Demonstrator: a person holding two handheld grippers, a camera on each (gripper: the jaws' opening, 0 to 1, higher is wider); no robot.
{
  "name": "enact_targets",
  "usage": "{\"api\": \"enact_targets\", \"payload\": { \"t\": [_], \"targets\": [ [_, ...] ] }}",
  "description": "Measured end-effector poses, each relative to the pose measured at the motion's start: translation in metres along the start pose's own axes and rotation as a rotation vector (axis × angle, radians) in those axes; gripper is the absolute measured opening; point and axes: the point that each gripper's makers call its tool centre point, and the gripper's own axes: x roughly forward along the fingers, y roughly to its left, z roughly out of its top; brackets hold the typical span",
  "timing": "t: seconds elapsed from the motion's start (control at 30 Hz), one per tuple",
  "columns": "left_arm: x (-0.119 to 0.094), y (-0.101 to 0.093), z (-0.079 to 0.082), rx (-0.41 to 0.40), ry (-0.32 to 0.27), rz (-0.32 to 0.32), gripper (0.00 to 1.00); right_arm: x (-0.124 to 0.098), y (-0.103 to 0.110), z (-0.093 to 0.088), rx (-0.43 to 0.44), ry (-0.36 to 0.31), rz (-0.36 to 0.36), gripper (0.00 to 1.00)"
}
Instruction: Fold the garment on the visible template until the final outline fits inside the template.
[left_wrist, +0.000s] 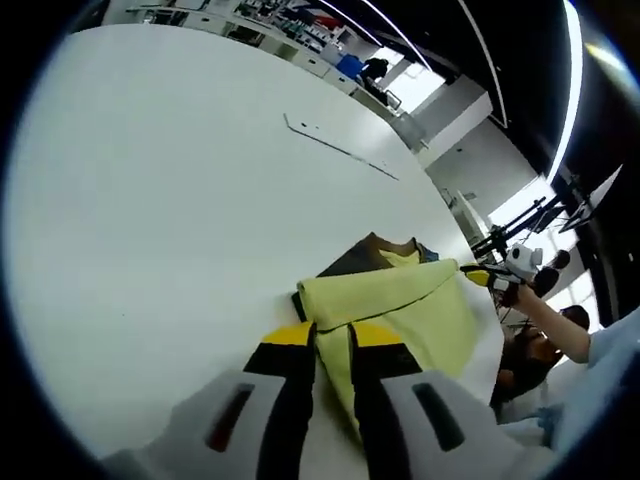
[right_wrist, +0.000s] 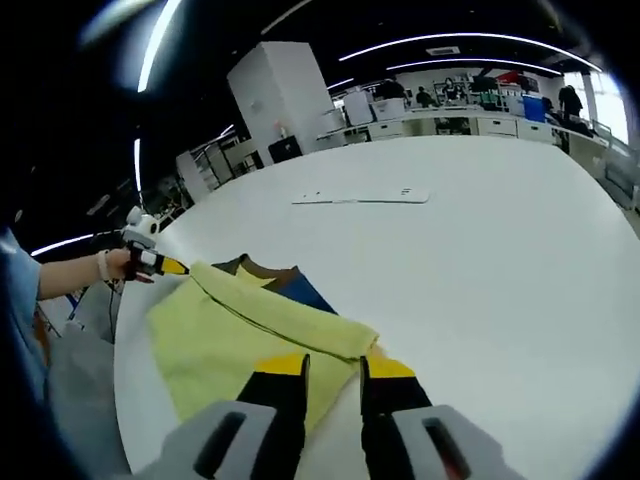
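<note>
A pale yellow garment lies on the white table, with a fold of it lifted into a long ridge. My left gripper is shut on one end of that ridge. My right gripper, held by a hand, pinches the other end. In the right gripper view the yellow garment spreads to the left, and my right gripper is shut on its folded edge. My left gripper grips the far corner there. A dark brown and blue piece pokes out from under the garment.
A thin white strip lies flat farther out on the table. The person's forearm reaches in from the left of the right gripper view. Desks, cabinets and people stand beyond the table's far edge.
</note>
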Motion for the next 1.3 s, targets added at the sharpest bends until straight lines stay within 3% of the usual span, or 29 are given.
{"api": "enact_targets", "payload": {
  "t": [0.23, 0.37, 0.53, 0.6, 0.67, 0.8, 0.93, 1.0, 1.1, 1.2, 1.3],
  "targets": [
    [0.001, 0.006, 0.009, -0.002, -0.028, 0.026, 0.13, -0.001, -0.008, 0.003, 0.022, -0.019, -0.024, 0.18],
    [0.001, 0.01, 0.016, -0.018, -0.057, 0.043, 0.18, 0.006, -0.007, -0.004, 0.059, 0.013, -0.008, 0.18],
    [0.007, -0.007, 0.01, -0.145, -0.012, -0.062, 0.07, 0.012, 0.003, 0.001, 0.079, -0.002, 0.021, 0.14],
    [0.01, -0.007, 0.01, -0.189, -0.01, -0.07, 0.0, 0.015, 0.002, 0.004, 0.074, -0.004, 0.015, 0.09],
    [0.012, -0.013, 0.016, -0.261, -0.03, -0.1, 0.0, 0.017, -0.001, 0.006, 0.069, -0.005, 0.002, 0.0],
    [0.013, -0.016, 0.031, -0.236, -0.086, -0.112, 0.0, 0.022, -0.007, 0.02, 0.144, -0.053, 0.002, 0.0],
    [0.015, -0.005, 0.047, -0.271, -0.152, -0.086, 0.0, 0.029, -0.017, 0.032, 0.237, -0.101, -0.012, 0.0],
    [0.017, 0.001, 0.049, -0.294, -0.162, -0.076, 0.0, 0.034, -0.021, 0.034, 0.295, -0.111, -0.008, 0.0],
    [0.025, 0.006, 0.046, -0.337, -0.156, -0.058, 0.0, 0.039, -0.027, 0.033, 0.314, -0.108, -0.023, 0.0],
    [0.029, 0.005, 0.047, -0.328, -0.165, -0.052, 0.0, 0.043, -0.026, 0.032, 0.327, -0.108, -0.018, 0.0],
    [0.031, -0.002, 0.051, -0.405, -0.177, -0.101, 0.0, 0.043, -0.031, 0.035, 0.354, -0.134, -0.047, 0.0]
  ]
}}
